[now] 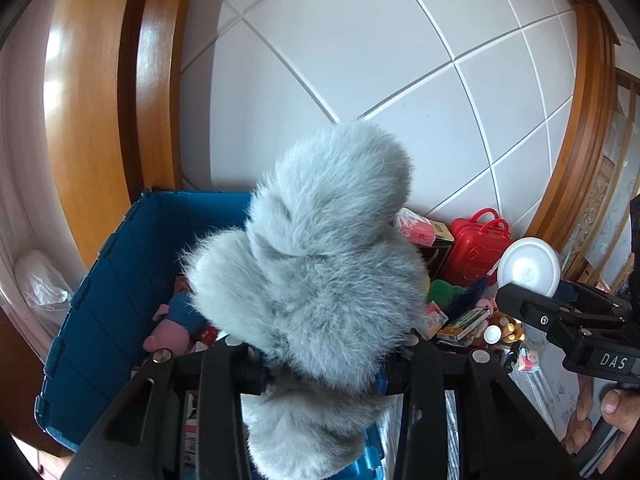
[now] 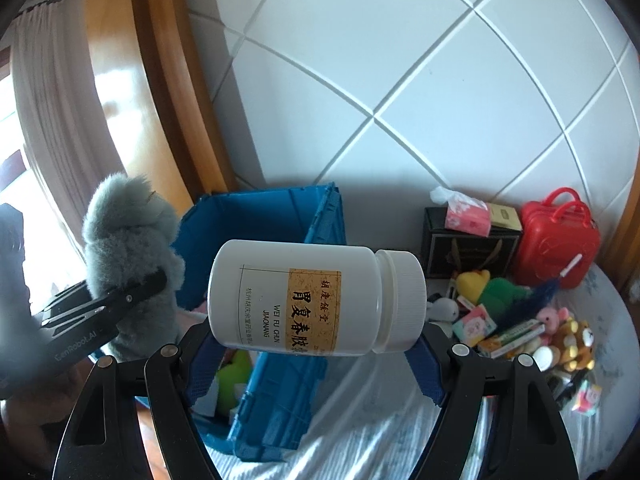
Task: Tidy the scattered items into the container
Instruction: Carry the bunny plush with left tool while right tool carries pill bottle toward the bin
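We hold a grey plush toy (image 1: 316, 264) pinched in the left gripper (image 1: 320, 368) above the blue crate's rim (image 1: 92, 264), and a white bottle (image 2: 316, 300) lettered "WEI FU CHUN" clamped in the right gripper (image 2: 316, 344).

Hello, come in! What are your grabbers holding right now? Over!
Left gripper shut on grey plush toy. Right gripper clamping white bottle. Blue crate open ahead, nothing blocking.
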The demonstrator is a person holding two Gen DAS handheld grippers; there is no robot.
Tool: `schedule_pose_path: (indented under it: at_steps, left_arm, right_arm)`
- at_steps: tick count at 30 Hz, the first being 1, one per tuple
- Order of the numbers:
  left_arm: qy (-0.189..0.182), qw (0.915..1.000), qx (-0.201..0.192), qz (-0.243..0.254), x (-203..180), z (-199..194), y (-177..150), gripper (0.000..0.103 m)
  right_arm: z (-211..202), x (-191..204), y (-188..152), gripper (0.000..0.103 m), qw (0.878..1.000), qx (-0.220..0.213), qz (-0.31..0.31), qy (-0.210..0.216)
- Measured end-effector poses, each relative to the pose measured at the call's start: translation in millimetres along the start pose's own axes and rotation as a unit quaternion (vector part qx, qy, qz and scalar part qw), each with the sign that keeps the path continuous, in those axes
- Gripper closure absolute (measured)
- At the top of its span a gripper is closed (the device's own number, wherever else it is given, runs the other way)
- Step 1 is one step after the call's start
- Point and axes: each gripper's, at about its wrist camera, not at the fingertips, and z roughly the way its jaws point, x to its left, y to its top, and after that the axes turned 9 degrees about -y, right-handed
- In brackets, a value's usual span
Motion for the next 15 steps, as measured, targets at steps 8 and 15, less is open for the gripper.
schedule_pose_path:
  at_steps: [8,15]
  left_arm:
    - [0.016,0.9997,-0.001,-0.02,56,-8,-1,0.067]
    - [0.04,0.9982,0.001,-0.044,104,-8,-4,0.067]
  right_arm:
    - [18,67,12,0.023,0.999,0.001,-0.029,0.018]
    - [40,115,20,0.023,0.998,0.008,-0.056,0.028]
